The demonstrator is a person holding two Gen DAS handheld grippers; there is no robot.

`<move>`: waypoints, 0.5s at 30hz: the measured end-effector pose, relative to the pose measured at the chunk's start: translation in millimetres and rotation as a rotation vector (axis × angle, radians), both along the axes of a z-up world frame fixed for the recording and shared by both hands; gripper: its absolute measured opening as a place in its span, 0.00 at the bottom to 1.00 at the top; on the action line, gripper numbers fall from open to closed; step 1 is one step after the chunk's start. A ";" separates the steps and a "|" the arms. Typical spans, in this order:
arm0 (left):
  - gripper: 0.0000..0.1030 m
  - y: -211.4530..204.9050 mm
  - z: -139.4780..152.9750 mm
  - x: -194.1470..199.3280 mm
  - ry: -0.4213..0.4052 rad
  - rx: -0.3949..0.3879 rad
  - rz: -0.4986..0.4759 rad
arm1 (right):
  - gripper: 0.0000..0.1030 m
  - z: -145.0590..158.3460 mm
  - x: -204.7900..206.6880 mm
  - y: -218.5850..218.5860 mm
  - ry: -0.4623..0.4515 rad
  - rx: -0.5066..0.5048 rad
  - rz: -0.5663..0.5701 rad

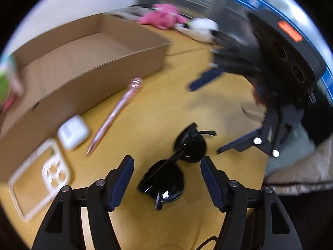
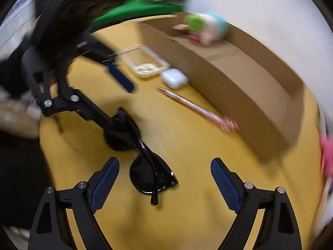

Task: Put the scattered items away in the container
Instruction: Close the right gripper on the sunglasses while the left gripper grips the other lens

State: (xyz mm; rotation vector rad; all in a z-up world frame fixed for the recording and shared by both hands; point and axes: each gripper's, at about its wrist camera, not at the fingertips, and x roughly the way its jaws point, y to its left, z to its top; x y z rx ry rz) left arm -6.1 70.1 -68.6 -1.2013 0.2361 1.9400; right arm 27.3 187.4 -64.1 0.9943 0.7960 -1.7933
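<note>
A yellowish wooden worktop [image 1: 158, 108] is seen in both wrist views, with a white wall behind it and some blurry blue-trimmed glass or metal stuff further back. An open cardboard box [image 1: 87, 62] is parked along the far side of the worktop, and a soft toy with green hair [image 2: 203, 28] is already sitting in one end of it. Outside the box, a pink plush [image 1: 162, 15] and a white plush [image 1: 203, 29] are lying at the far edge.

Just beside the box wall, a clear phone case [image 1: 39, 177], a white earbuds case [image 1: 72, 132] and a rose-gold pen [image 1: 114, 116] are lined up loosely, all flat on the worktop.

Black sunglasses [image 1: 177, 162], folded, are lying in the middle of the worktop, well apart from the box.

The left gripper [image 1: 167, 180] is spread wide, nothing gripped, with the sunglasses sitting between its blue pads. In the right wrist view one of its fingers [image 2: 116, 123] seems to overlap one lens, though contact can't be confirmed through the blur.

The right gripper [image 2: 165, 184] is also spread wide and carrying nothing, with the other lens of the sunglasses lying between its pads, closer to the left one.
</note>
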 end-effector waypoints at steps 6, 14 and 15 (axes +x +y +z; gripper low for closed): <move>0.35 13.7 -21.2 -15.5 -0.048 -0.053 -0.070 | 0.59 -27.1 -0.7 -15.1 -0.018 0.130 0.255; 0.22 3.9 -35.2 -16.7 -0.070 -0.090 -0.092 | 0.22 -36.2 -7.2 -17.8 -0.065 0.164 0.335; 0.22 3.2 -36.8 -17.4 -0.074 -0.093 -0.093 | 0.21 -35.7 -4.6 -20.5 -0.069 0.176 0.348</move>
